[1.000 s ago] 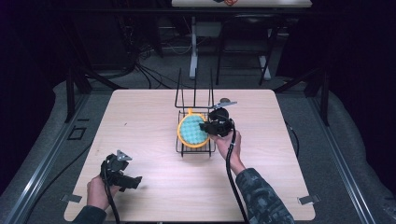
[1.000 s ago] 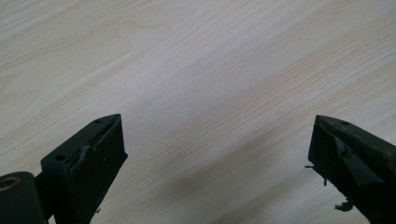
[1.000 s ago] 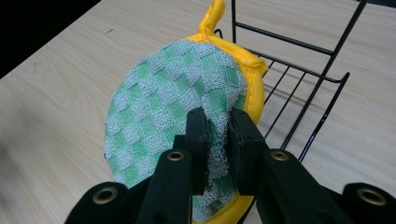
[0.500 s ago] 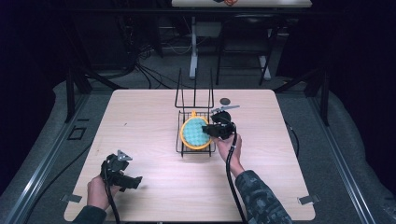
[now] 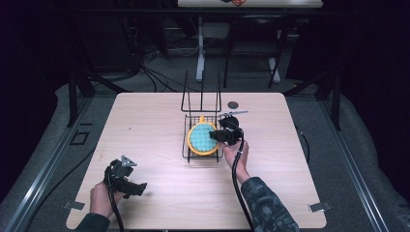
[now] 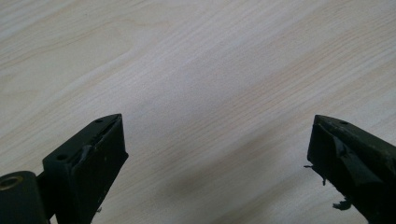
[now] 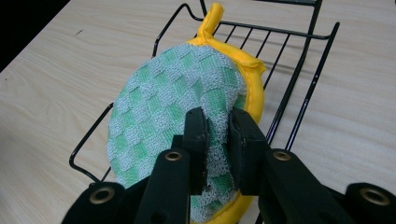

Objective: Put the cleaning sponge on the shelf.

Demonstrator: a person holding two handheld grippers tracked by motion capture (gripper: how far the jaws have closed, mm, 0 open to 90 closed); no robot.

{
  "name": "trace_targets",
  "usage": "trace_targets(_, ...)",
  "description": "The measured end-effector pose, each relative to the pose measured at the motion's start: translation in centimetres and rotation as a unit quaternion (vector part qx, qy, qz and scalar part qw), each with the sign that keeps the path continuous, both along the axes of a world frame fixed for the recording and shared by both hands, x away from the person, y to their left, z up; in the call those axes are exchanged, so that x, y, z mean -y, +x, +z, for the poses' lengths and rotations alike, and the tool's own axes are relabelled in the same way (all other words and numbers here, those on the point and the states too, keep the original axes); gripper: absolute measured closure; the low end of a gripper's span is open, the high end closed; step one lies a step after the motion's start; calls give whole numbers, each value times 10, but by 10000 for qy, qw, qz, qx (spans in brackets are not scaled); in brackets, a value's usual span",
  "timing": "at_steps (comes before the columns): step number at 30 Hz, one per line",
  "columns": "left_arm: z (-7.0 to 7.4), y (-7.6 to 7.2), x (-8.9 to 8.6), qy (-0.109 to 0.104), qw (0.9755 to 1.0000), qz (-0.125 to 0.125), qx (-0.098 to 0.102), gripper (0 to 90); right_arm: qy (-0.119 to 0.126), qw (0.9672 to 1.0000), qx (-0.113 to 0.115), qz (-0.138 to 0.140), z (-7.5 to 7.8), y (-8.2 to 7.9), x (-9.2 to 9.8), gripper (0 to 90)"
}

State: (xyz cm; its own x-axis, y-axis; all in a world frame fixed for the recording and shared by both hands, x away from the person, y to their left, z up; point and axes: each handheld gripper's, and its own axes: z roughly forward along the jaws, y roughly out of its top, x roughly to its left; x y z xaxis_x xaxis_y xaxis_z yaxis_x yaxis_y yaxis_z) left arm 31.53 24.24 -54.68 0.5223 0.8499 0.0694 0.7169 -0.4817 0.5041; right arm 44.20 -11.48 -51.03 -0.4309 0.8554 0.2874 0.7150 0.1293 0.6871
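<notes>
Pad [image 5: 203, 137] shifted slightly in rack [image 5: 200, 121] — right gripper [image 7: 218, 140] fingers clenched on it, lower edge hidden; left gripper [image 6: 217, 149] released.

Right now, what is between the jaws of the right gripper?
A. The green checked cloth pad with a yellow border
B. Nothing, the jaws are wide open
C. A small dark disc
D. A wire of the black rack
A: in the right gripper view, the right gripper pinches the green checked cloth pad, which lies over the black wire rack.
</notes>
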Motion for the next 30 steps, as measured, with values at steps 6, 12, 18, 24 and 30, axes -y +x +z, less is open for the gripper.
trace_targets(6, 0, 0, 0, 10, 10000, 5, 14, 44, 7, 9998, -99, -144, -5, 2, 1, 766)
trace_targets(12, 1, 0, 0, 12, 10000, 2, 16, 44, 29, 9996, -168, -206, -8, 2, 1, 724)
trace_targets(18, 1, 0, 0, -3, 10000, -4, 16, 44, 52, 9997, -175, -165, -6, 2, 3, 590)
trace_targets(24, 1, 0, 0, 7, 10000, -2, 24, 44, 68, 9999, 50, -69, 6, -5, 9, 462)
trace_targets(30, 1, 0, 0, -9, 10000, -9, 25, 43, -47, 9997, 202, 120, 23, -19, 21, 333)
